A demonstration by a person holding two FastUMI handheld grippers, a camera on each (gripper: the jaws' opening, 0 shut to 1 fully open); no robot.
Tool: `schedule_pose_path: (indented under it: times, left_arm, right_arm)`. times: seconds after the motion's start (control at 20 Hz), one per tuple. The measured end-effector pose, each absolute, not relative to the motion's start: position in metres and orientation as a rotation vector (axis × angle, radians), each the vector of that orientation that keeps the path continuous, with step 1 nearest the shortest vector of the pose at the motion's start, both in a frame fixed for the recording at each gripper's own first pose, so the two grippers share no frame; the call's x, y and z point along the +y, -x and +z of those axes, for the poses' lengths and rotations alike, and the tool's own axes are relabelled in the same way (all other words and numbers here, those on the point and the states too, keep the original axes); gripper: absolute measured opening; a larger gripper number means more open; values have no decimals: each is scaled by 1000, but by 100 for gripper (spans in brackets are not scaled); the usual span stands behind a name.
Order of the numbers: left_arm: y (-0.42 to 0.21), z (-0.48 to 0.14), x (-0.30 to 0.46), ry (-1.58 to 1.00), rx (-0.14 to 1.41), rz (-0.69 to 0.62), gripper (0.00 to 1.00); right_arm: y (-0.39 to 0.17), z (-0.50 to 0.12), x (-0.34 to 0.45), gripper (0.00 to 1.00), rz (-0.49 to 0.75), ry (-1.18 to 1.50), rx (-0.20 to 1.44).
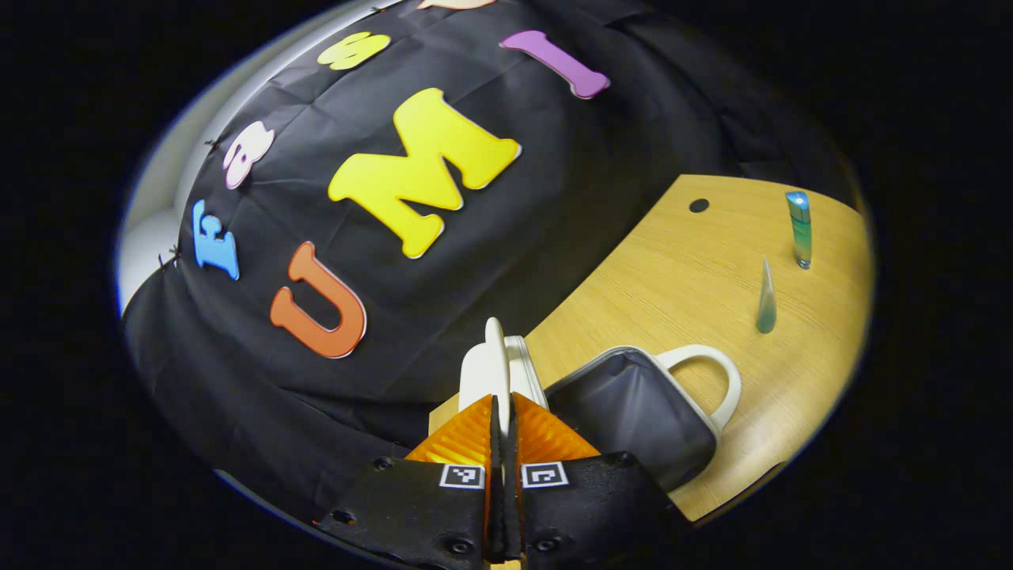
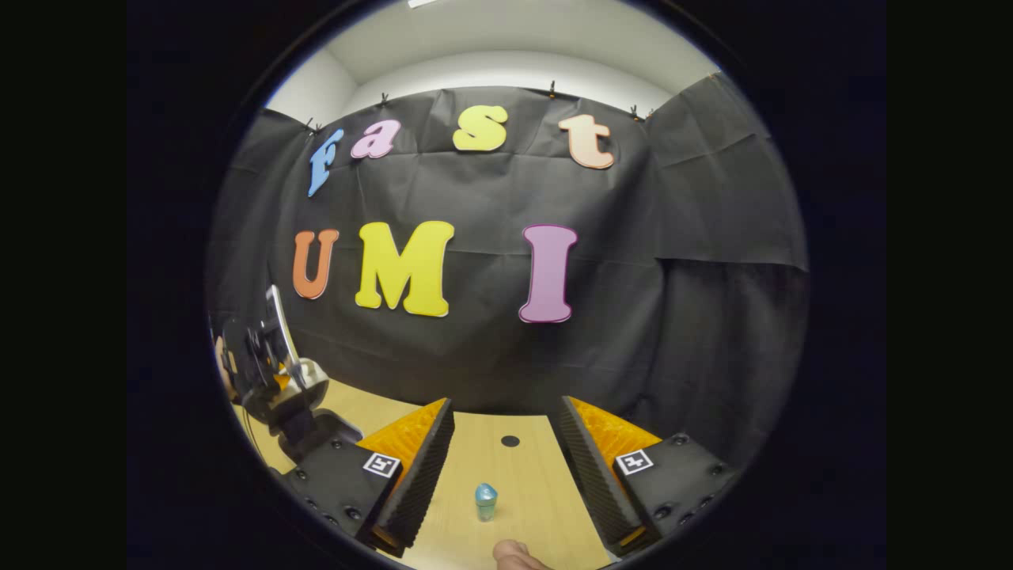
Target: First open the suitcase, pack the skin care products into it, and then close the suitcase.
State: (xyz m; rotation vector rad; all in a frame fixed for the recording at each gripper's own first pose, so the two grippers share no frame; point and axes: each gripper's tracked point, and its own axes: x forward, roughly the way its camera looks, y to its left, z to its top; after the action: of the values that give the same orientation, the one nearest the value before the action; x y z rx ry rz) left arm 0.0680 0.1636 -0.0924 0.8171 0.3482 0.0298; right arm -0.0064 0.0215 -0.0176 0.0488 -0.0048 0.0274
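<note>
A small white suitcase point(image 1: 716, 378) with a dark lining and a loop handle lies open on the wooden table point(image 1: 681, 277). Its white lid point(image 1: 492, 360) stands raised, and my left gripper point(image 1: 502, 404) is shut on the lid's rim. Two bluish-green skin care tubes stand farther off on the table, one flat-topped point(image 1: 800, 228) and one tapered point(image 1: 765, 298). In the right gripper view my right gripper point(image 2: 506, 463) is open above the table, and a small bluish-green tube point(image 2: 485, 502) stands between its fingers without touching them. The left gripper point(image 2: 273, 380) shows at the far left, holding the lid.
A round dark hole point(image 1: 699, 205) sits in the tabletop near the black cloth wall; it also lies ahead of the right gripper point(image 2: 510, 441). A fingertip point(image 2: 516, 556) pokes in at the bottom of the right gripper view. The table's curved edge runs close beside the suitcase.
</note>
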Motion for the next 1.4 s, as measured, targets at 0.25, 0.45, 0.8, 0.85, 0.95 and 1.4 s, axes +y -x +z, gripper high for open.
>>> schedule_pose_path:
  times: [0.25, 0.45, 0.8, 0.85, 0.95, 1.4]
  left_arm:
    - [-68, -69, 238, -689, 324, 90, 3]
    - [-58, -78, 310, -674, 344, 148, 3]
    - [-73, -120, 411, -536, 382, 159, 3]
    - [-73, -129, 420, -501, 397, 158, 3]
    - [-74, -145, 436, -443, 413, 154, 3]
    - [-83, -228, 486, -125, 549, 125, 3]
  right_arm:
    - [0, -22, 57, 79, 49, -34, 27]
    - [-5, -25, 82, 80, 53, -31, 55]
    - [-12, -47, 114, 80, 12, -29, 152]
    - [-11, -52, 118, 80, 8, -24, 163]
    - [-10, -57, 124, 80, 2, -14, 178]
    - [-5, -78, 128, 80, -18, 21, 250]
